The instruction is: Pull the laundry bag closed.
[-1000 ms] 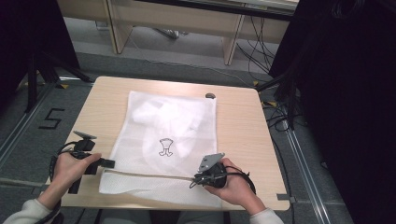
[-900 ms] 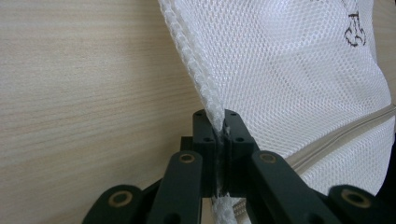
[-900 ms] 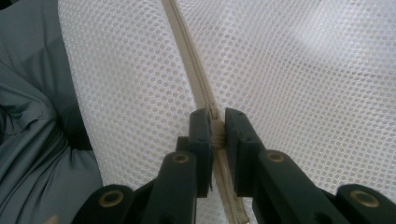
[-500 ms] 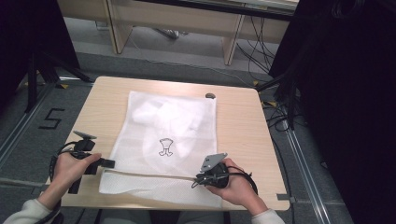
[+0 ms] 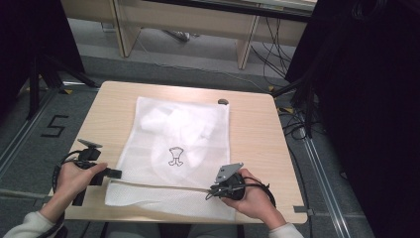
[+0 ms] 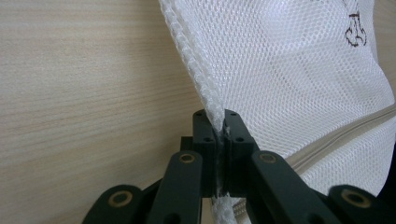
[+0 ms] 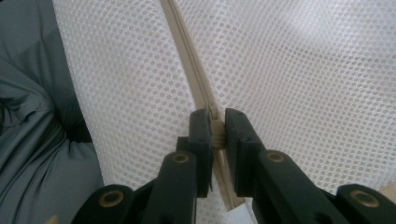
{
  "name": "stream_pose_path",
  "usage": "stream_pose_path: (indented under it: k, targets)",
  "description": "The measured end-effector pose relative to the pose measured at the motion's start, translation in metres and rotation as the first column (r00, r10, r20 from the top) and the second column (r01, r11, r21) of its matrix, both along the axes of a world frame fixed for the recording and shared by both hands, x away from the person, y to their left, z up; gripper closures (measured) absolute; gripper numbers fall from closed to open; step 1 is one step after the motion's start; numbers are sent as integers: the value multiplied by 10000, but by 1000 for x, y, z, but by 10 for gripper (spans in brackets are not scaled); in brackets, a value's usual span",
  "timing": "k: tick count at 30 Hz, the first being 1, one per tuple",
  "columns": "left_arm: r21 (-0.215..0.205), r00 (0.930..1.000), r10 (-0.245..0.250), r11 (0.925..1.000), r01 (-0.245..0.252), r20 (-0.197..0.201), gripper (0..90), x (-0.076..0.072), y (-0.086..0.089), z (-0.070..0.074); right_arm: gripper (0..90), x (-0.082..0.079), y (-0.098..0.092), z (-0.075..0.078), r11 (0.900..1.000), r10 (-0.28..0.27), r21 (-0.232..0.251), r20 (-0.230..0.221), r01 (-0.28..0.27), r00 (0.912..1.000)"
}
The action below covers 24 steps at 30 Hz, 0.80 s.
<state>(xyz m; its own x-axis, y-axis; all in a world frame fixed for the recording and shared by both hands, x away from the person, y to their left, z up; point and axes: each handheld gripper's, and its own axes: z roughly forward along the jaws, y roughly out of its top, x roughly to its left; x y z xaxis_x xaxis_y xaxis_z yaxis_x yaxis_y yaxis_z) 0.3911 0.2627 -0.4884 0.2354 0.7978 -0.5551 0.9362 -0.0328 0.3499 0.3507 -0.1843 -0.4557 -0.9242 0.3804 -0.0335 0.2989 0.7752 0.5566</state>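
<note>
White mesh laundry bag lies flat on the wooden table, near my edge, w/ a small dark printed mark about mid-bag and bunched white fabric showing through the mesh towards the far end. A beige zipper runs across the bag's near end, roughly side to side.

My left gripper is clamped tight on the bag's left seam edge — jaws fully closed, mesh pinched between them, bare wood just beside it. In the high view it sits at the bag's near-left corner, my left hand around it.

My right gripper is closed on the zipper itself — beige tape pinched between the jaws, mesh either side. High view puts it at the zipper's right end, my right hand behind it, grey plate on top.

Grey cloth shows past the bag's edge in the right gripper view.
</note>
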Motion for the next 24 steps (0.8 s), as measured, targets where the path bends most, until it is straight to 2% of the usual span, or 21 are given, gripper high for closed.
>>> stream_pose_path:
  k: [6, 8, 9, 13, 18, 19, 22, 24]
  targets:
    - [5, 10000, 22, 10000, -22, 23, 850, 0, 0, 0, 824, -2, -2, 1, 9995, -304, -11, -135, 304, 9994]
    - [-127, 9988, 396, 9991, -400, -280, 850, -2, -3, 1, 824, -2, -3, 1, 9995, -326, 26, -110, 326, 9994]
    - [7, 10000, -14, 10000, 14, 26, 850, 0, 0, 0, 824, -1, -4, 0, 9996, -264, 73, -112, 265, 9996]
    - [15, 10000, -7, 10000, 7, 1, 850, 0, 0, 0, 824, -2, -6, 1, 9991, -418, 23, -142, 419, 9990]
    - [33, 10000, 0, 10000, 0, -3, 850, 0, 0, 0, 824, -2, -8, 1, 9993, -368, 35, -159, 368, 9992]
    - [32, 10000, -9, 10000, 9, -8, 850, 0, 0, 0, 824, -1, -8, 0, 9998, -192, 59, -32, 192, 9998]
    - [24, 10000, 20, 10000, -20, 2, 850, 0, 0, -1, 824, -2, -11, 0, 9990, -441, 58, -170, 442, 9989]
    - [20, 10000, 19, 10000, -19, 5, 850, 0, 0, -1, 824, -2, -13, 1, 9988, -488, 18, -77, 488, 9988]
